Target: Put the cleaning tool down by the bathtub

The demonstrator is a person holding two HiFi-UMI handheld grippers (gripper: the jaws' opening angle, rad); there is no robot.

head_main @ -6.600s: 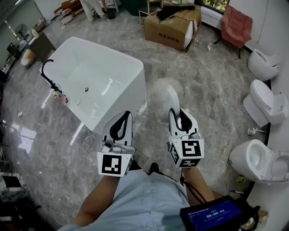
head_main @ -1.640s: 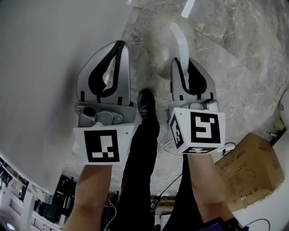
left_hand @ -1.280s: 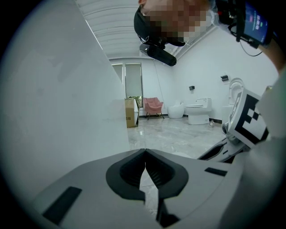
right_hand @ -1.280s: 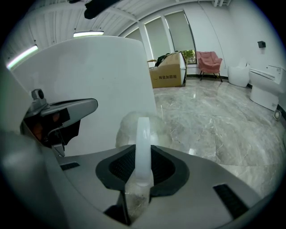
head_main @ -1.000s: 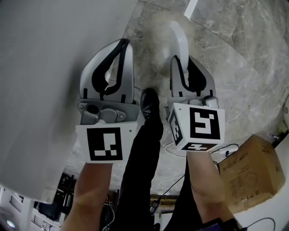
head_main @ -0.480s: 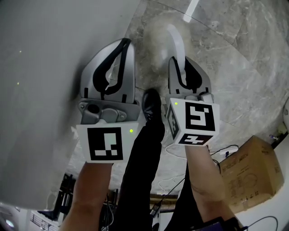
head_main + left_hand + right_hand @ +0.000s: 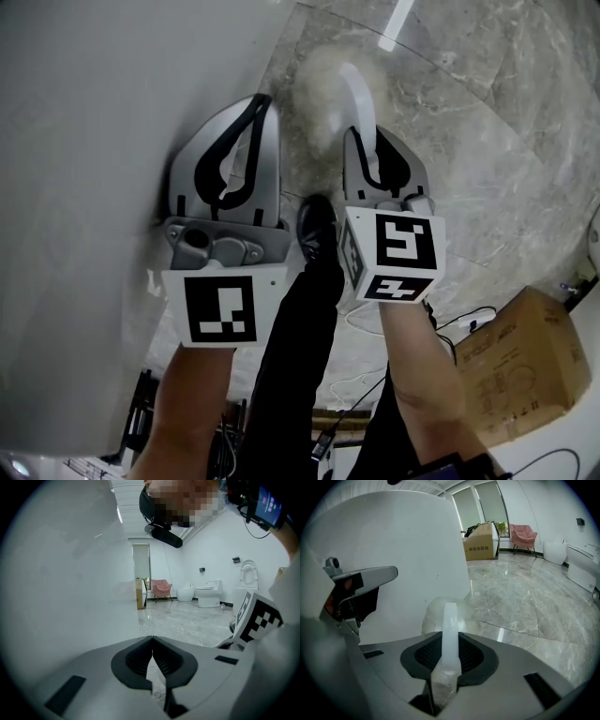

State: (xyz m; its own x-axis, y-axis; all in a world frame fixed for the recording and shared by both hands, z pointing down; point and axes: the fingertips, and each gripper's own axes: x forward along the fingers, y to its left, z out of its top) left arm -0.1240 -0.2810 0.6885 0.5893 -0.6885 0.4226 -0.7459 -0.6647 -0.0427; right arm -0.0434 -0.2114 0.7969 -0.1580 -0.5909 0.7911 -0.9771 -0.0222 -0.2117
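The right gripper (image 7: 360, 141) had its fingers (image 7: 425, 654) closed on the white handle of the cleaning tool (image 7: 450, 625), a slim stalk that stood up between the dark pads. The left gripper (image 7: 152, 641) hung just beside it, on the side nearer the bathtub (image 7: 84, 122). Its fingers (image 7: 137, 660) met at the tips with nothing between them. The tool's fluffy pale head (image 7: 317, 80) lay beyond the right fingers, over the marble floor (image 7: 487, 131) and close to the bathtub's outer wall. Whether it touched the floor or the wall could not be told. A black shoe (image 7: 317, 223) stood on the floor between the two grippers, just off the bathtub's side. Well away from the bathtub, a cardboard box (image 7: 480, 542) and a pink chair (image 7: 523, 535) stood by the windows.
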